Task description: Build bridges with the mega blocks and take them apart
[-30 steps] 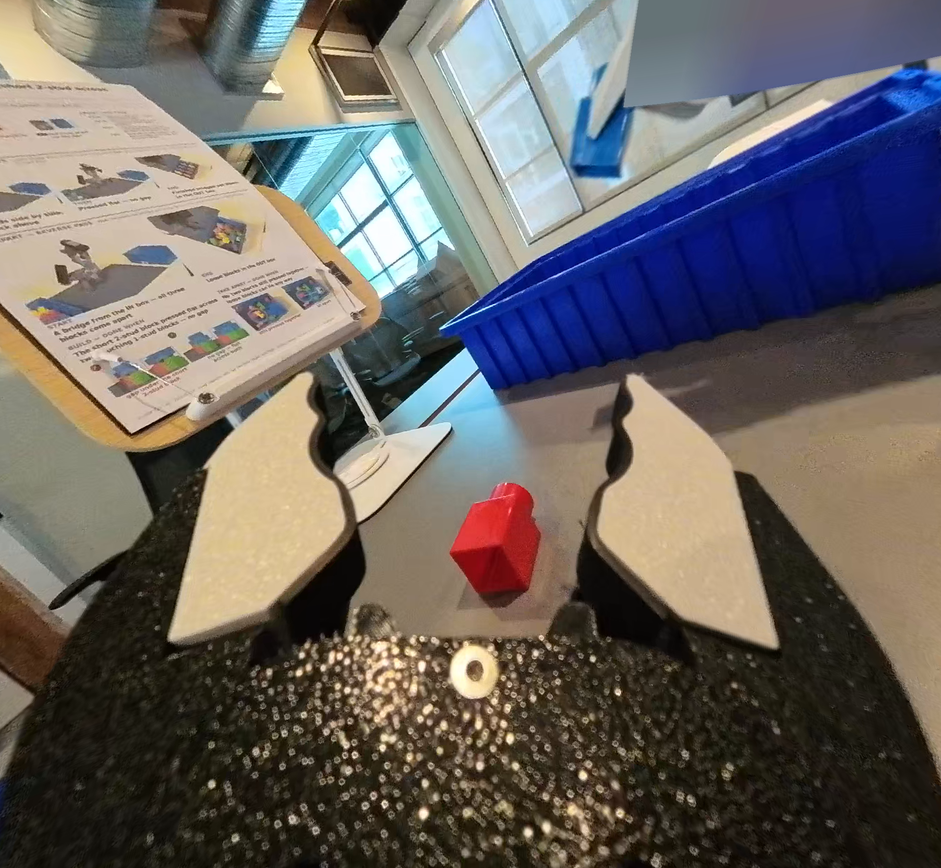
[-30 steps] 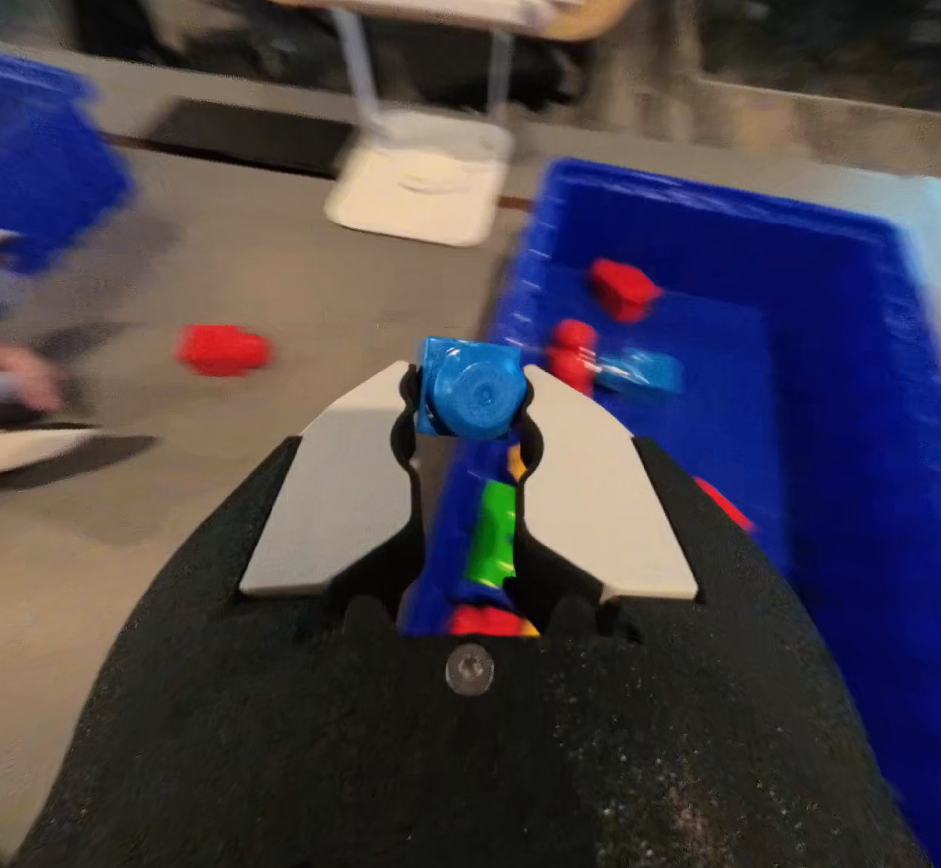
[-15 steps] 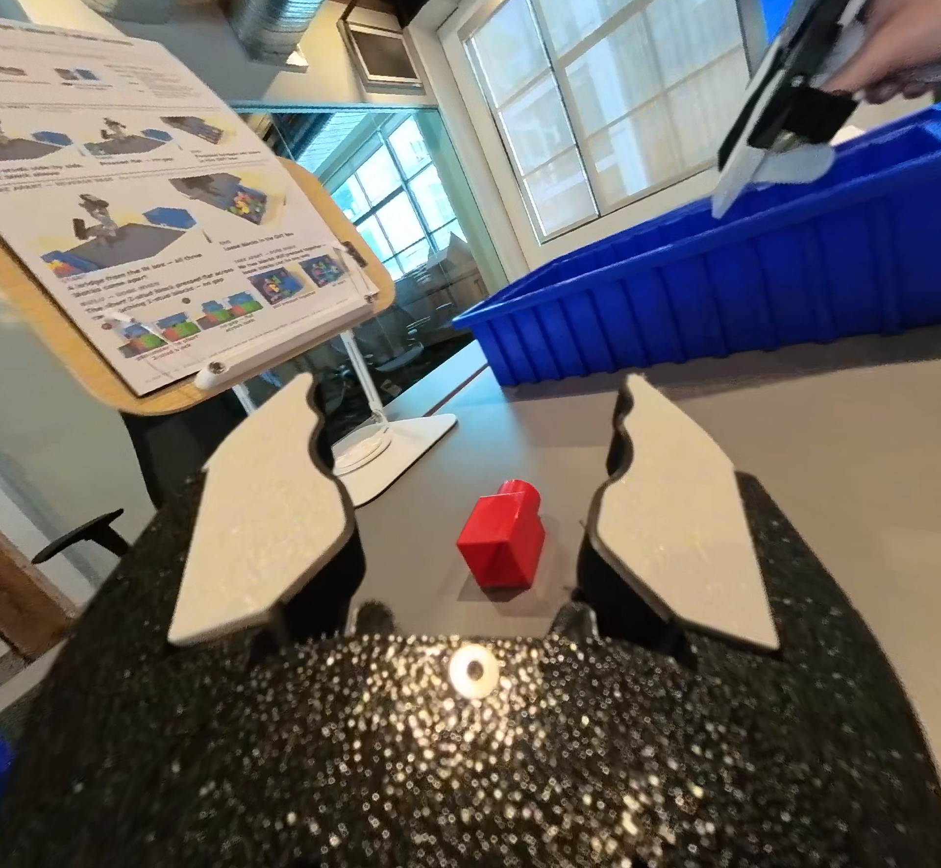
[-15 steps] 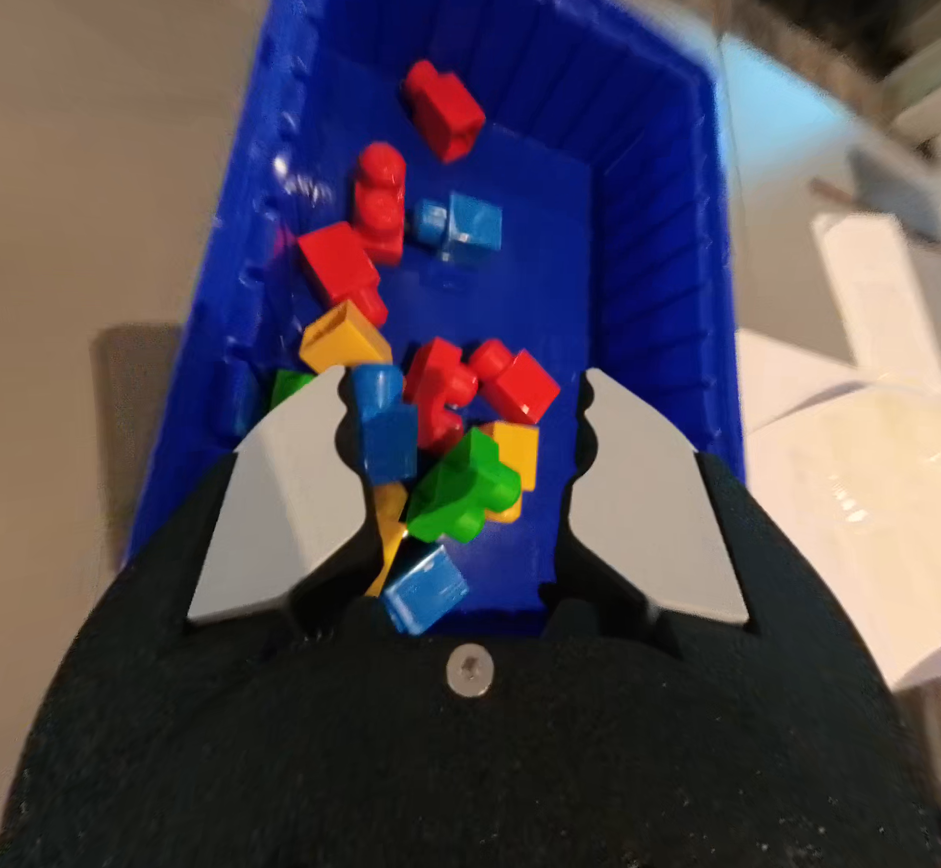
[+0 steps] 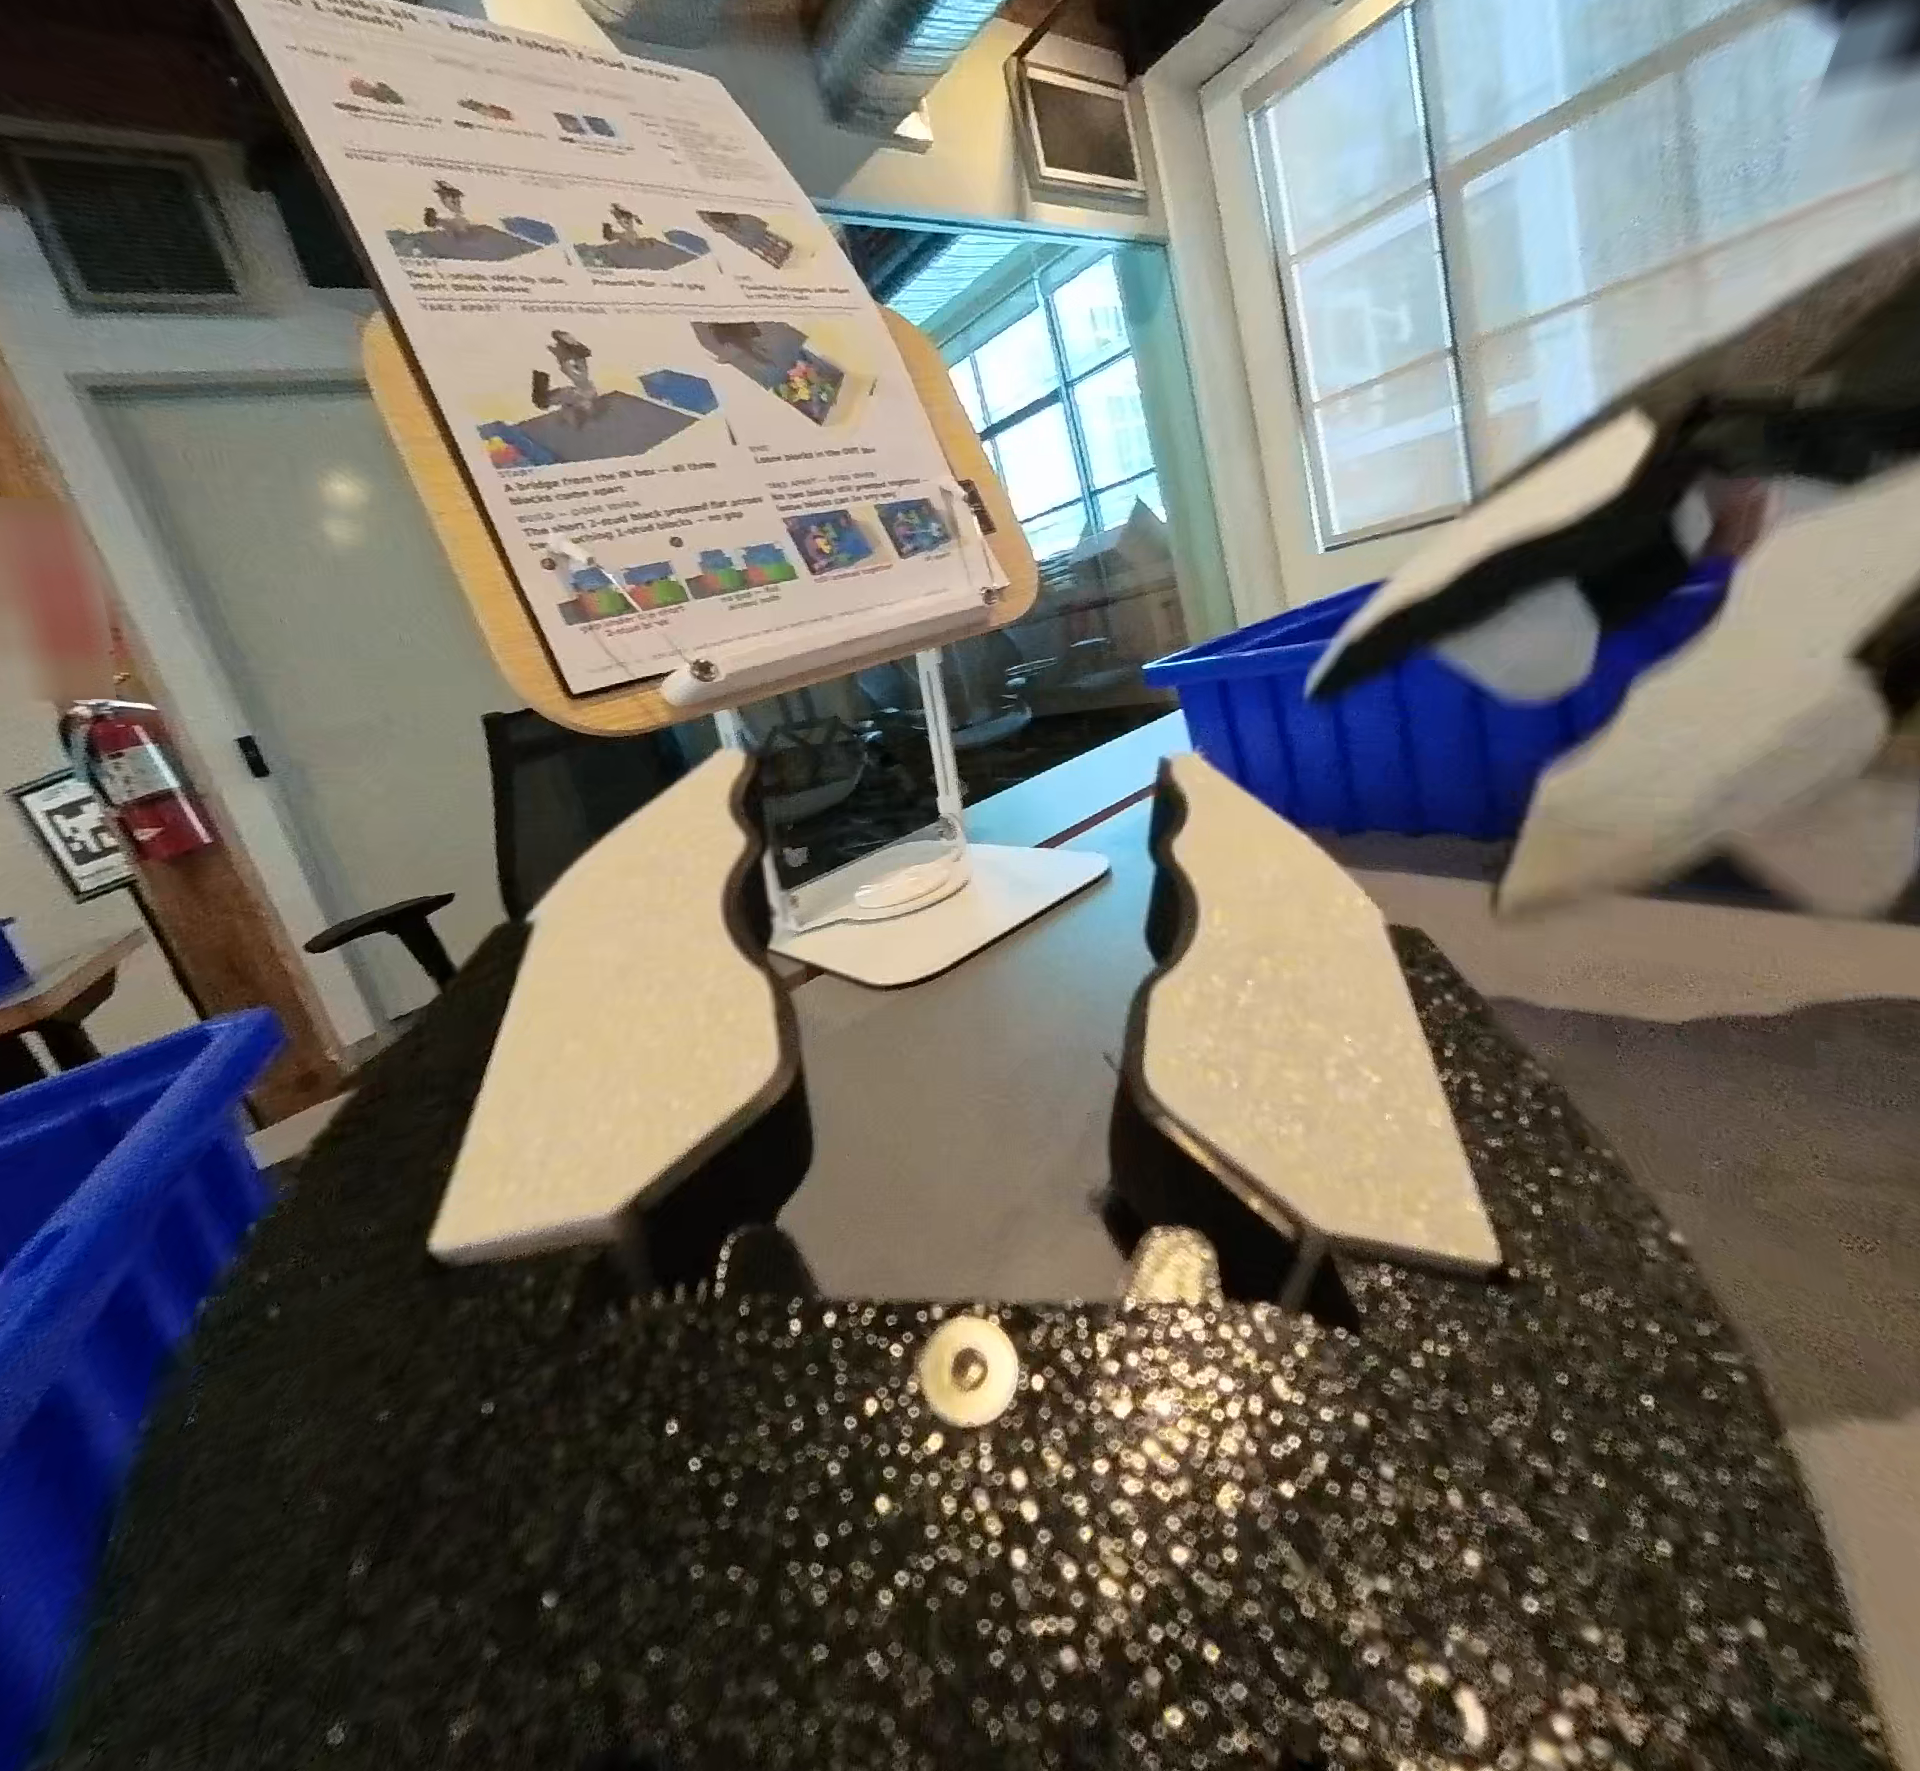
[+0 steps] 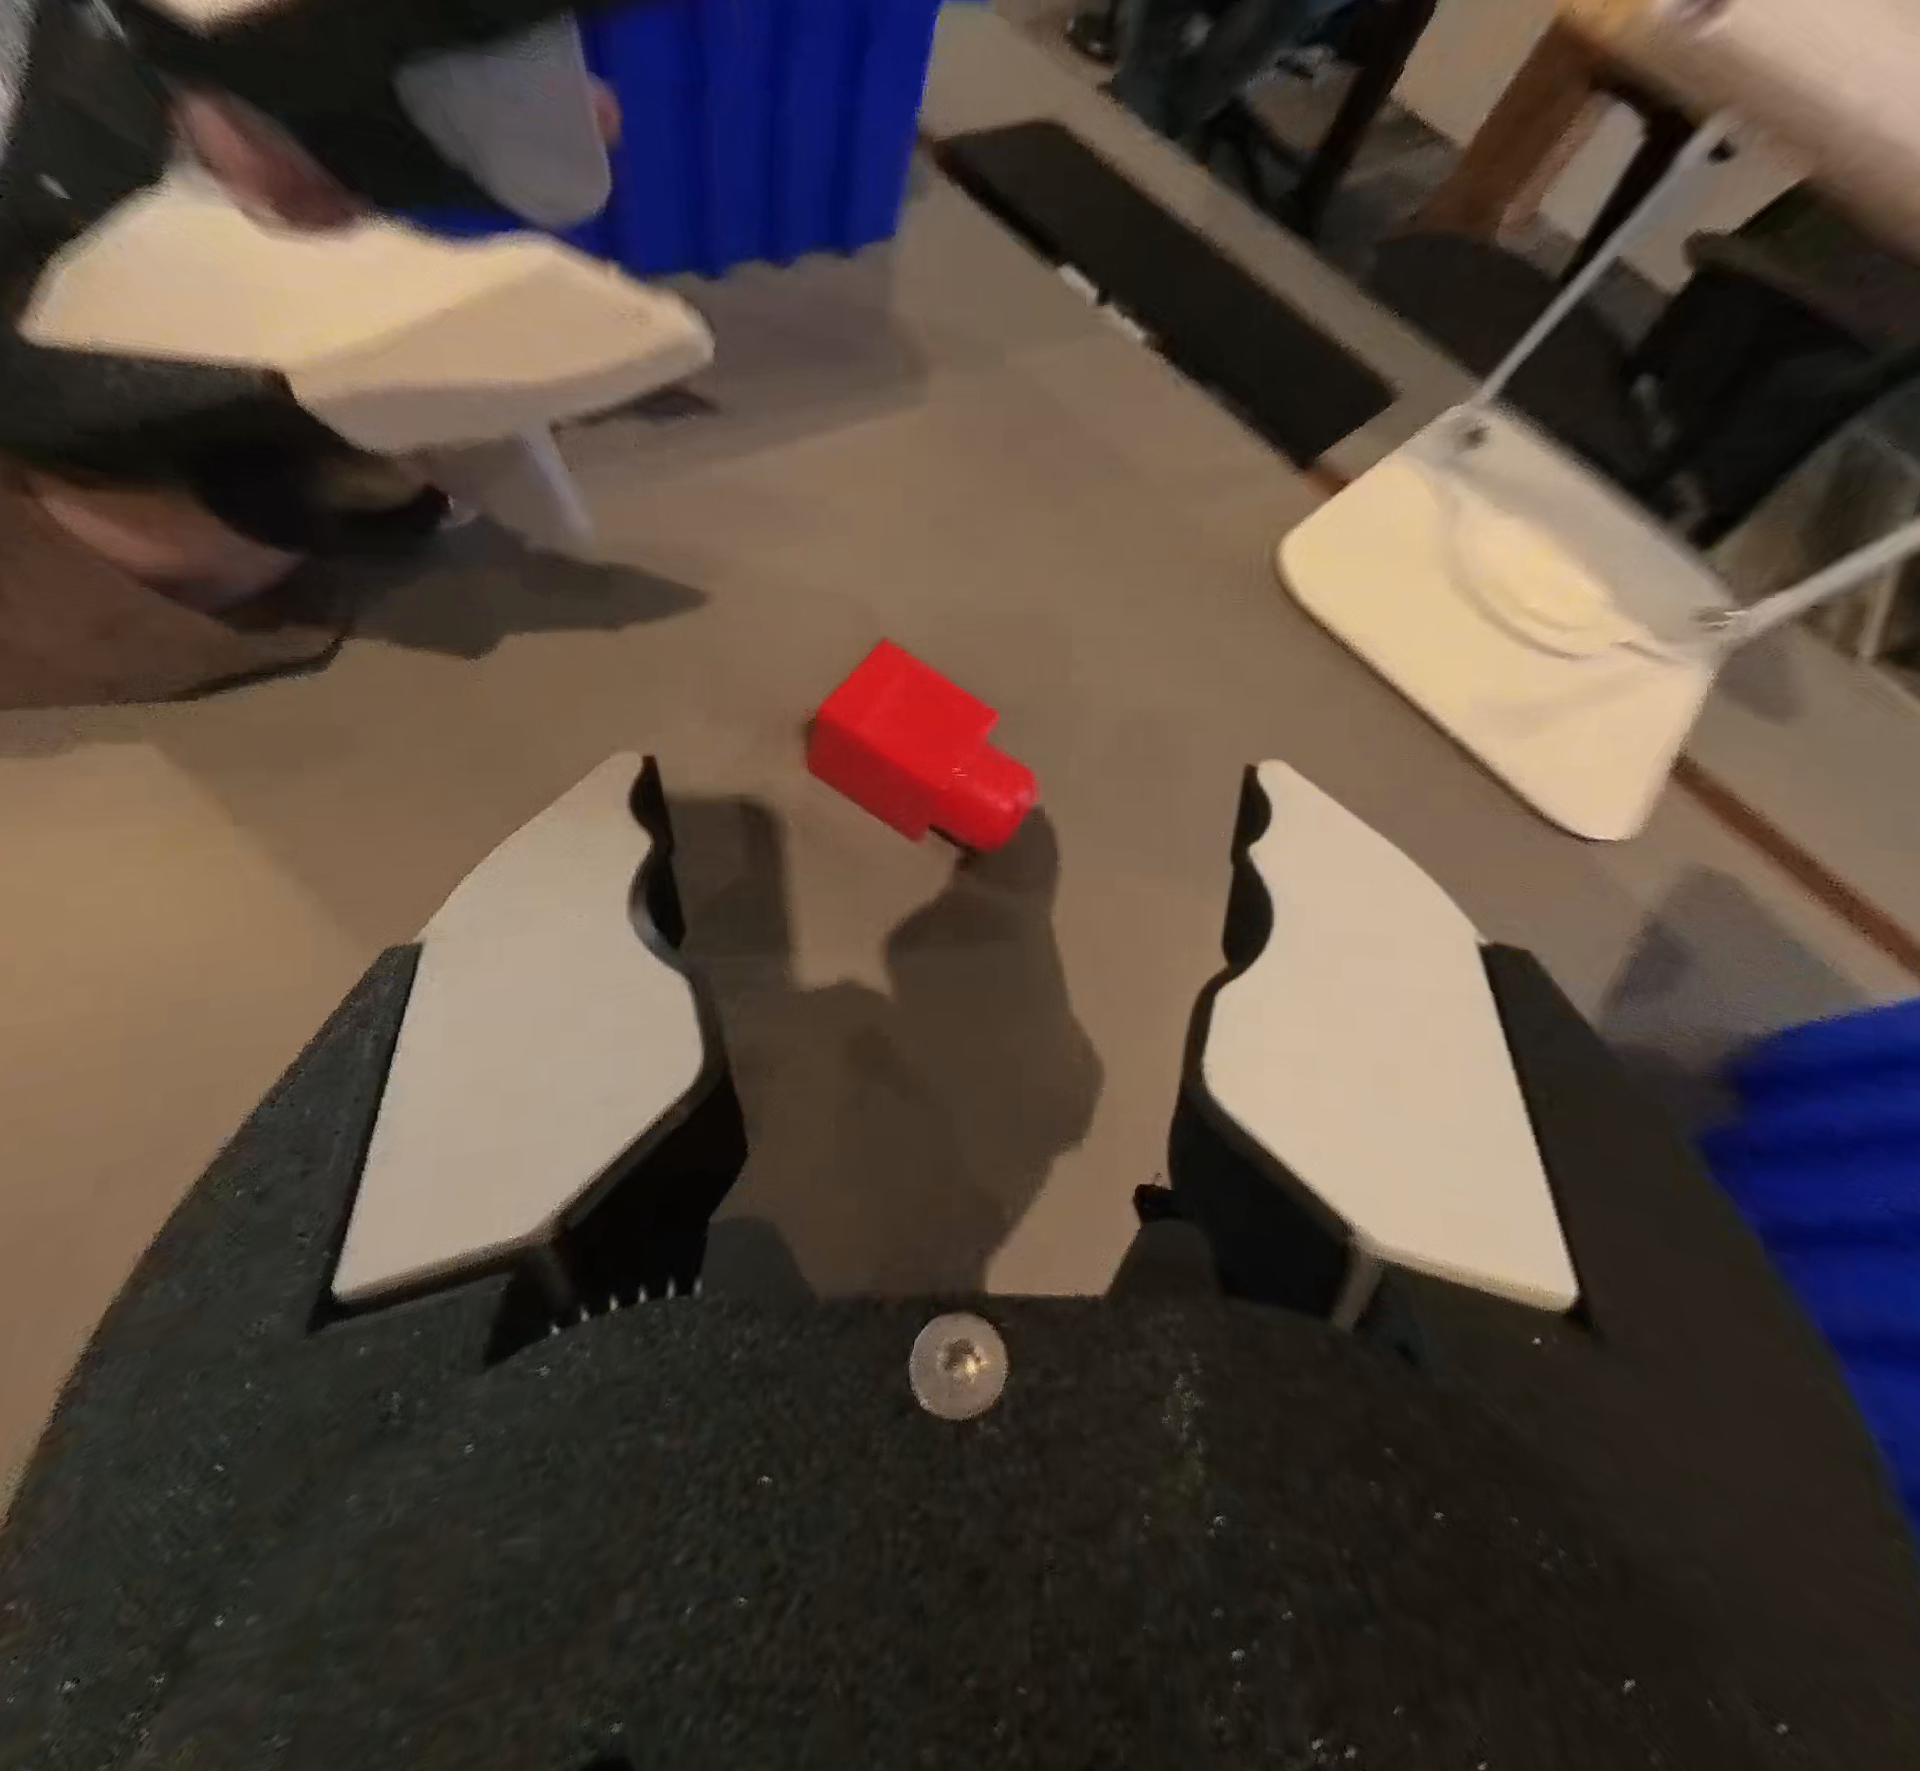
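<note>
A single red one-stud block [image 6: 914,758] lies on its side on the grey table, just ahead of my right gripper [image 6: 945,776], which is open and empty. My left gripper [image 5: 951,771] is open and empty, lifted and pointing at the instruction stand; the red block is out of its view. The left gripper also shows blurred at the upper left of the right wrist view [image 6: 364,194]. The right gripper shows blurred at the right of the left wrist view [image 5: 1558,682].
A blue bin [image 5: 1382,745] stands at the right and another blue bin [image 5: 94,1191] at the left. An instruction sheet on a wooden board [image 5: 644,391] stands on a white base [image 6: 1475,620] at the table's far edge. A fire extinguisher [image 5: 135,776] hangs on the wall. The right tips stand about 6 cm off the single red one-stud block [image 6: 914,758].
My right gripper dropped its blue block into the bin, then swung back over the table to the red block. My left gripper lifted up and away from the red block.
</note>
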### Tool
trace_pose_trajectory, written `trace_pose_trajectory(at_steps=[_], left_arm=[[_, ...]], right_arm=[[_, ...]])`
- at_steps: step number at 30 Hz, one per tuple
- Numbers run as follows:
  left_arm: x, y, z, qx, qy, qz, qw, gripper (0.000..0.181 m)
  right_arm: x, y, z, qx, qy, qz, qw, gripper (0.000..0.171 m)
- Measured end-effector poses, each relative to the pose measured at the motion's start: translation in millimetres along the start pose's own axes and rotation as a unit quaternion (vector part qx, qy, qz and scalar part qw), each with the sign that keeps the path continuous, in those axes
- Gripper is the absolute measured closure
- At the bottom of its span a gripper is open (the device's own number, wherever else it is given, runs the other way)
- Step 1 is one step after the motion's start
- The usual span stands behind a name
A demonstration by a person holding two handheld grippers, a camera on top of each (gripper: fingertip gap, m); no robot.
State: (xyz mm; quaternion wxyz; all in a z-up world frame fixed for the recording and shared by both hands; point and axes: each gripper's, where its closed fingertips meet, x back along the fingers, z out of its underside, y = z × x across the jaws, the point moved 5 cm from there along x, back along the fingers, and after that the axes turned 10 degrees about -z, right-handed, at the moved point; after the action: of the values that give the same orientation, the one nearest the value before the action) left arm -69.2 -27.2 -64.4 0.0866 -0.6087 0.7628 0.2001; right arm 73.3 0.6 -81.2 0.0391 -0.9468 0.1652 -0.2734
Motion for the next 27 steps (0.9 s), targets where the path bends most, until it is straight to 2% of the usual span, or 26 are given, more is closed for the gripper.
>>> trace_pose_trajectory(at_steps=[4, 13, 21, 25, 27], left_arm=[[-1, 4, 3, -0.005, 0.011, -0.015, 1.000, 0.113], [-2, 4, 5, -0.004, 0.018, -0.014, 1.000, 0.115], [-3, 3, 8, 0.001, 0.028, -0.009, 1.000, 0.117], [-4, 3, 9, -0.001, 0.031, -0.007, 0.999, 0.119], [-4, 3, 9, -0.002, 0.031, -0.008, 0.999, 0.119]], right_arm=[[-37, 6, 11, -0.007, 0.000, -0.025, 1.000, 0.064], [-69, -8, 23, -0.073, 0.027, -0.089, 0.993, 0.068], [-74, -7, 30, -0.068, 0.049, -0.102, 0.991, 0.098], [-70, -6, 30, -0.065, 0.040, -0.099, 0.992, 0.132], [-66, -7, 27, -0.043, 0.026, -0.083, 0.995, 0.134]])
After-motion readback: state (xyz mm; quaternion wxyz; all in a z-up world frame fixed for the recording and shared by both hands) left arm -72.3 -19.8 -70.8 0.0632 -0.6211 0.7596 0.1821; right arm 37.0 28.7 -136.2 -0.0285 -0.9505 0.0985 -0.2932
